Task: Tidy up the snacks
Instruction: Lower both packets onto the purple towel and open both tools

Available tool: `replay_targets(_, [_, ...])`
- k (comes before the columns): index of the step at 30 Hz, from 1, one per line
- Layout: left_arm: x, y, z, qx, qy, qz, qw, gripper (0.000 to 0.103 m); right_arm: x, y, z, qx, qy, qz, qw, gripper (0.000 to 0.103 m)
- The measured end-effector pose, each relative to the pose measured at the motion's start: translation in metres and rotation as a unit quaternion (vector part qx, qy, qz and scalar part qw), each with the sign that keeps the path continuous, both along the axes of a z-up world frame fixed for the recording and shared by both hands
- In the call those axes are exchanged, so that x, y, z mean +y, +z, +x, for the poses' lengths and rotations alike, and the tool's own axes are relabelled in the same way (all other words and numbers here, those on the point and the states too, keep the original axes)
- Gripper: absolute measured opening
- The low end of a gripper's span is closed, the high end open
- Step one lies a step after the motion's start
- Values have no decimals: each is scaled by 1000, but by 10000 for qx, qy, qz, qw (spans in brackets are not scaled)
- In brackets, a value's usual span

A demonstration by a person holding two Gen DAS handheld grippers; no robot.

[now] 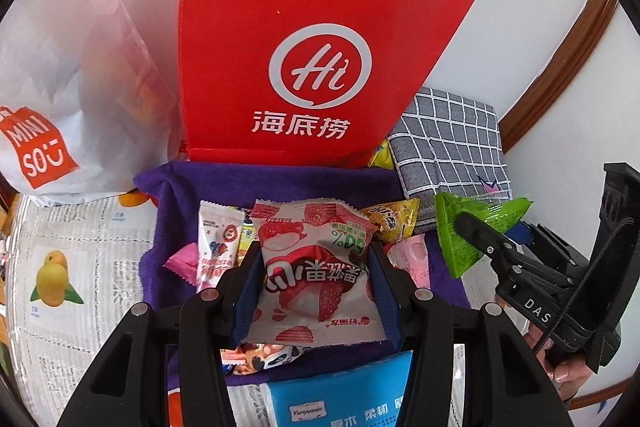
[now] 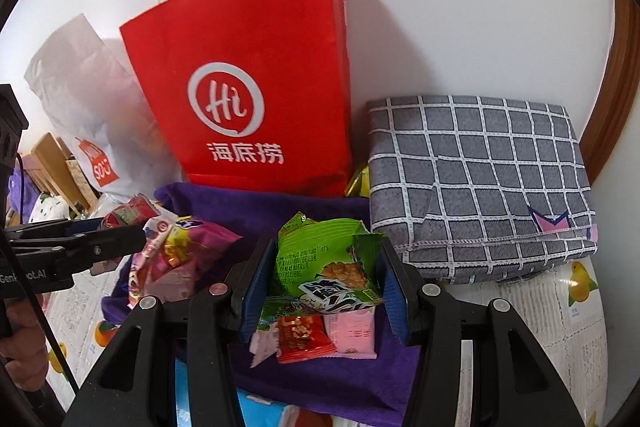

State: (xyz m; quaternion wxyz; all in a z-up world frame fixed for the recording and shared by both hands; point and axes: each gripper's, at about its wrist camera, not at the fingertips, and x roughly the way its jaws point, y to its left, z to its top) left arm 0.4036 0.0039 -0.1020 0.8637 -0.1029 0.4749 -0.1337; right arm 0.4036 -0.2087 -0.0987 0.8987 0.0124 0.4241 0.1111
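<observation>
My left gripper (image 1: 316, 263) is shut on a red-and-white strawberry snack packet (image 1: 312, 267), held above a purple towel (image 1: 280, 183) strewn with several small snack packets (image 1: 218, 243). My right gripper (image 2: 326, 279) is shut on a green snack packet (image 2: 320, 263); it also shows at the right of the left wrist view (image 1: 468, 231). A red paper bag (image 1: 316, 39) with a "Hi" logo stands upright behind the towel, against the wall; it also shows in the right wrist view (image 2: 248, 79). The left gripper's fingers (image 2: 100, 239) show at the left of the right wrist view.
A white Miniso plastic bag (image 1: 60, 75) lies left of the red bag. A folded grey checked cloth (image 2: 480, 187) lies to its right. A blue tissue pack (image 1: 344, 395) sits at the near edge. The table has a newspaper-print cover (image 1: 80, 267) with fruit pictures.
</observation>
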Motion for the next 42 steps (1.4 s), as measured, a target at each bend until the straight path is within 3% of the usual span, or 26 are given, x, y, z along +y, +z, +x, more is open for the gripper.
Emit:
replay_targets(22, [-12,-22,8,305,-106,210,9993,48,12,-46,14,600,105,-395,9974,50])
replay_targets(42, [-16,-37,19,692,-51,272,9972,48,22,-68,17,1000,229,-628,9927,51])
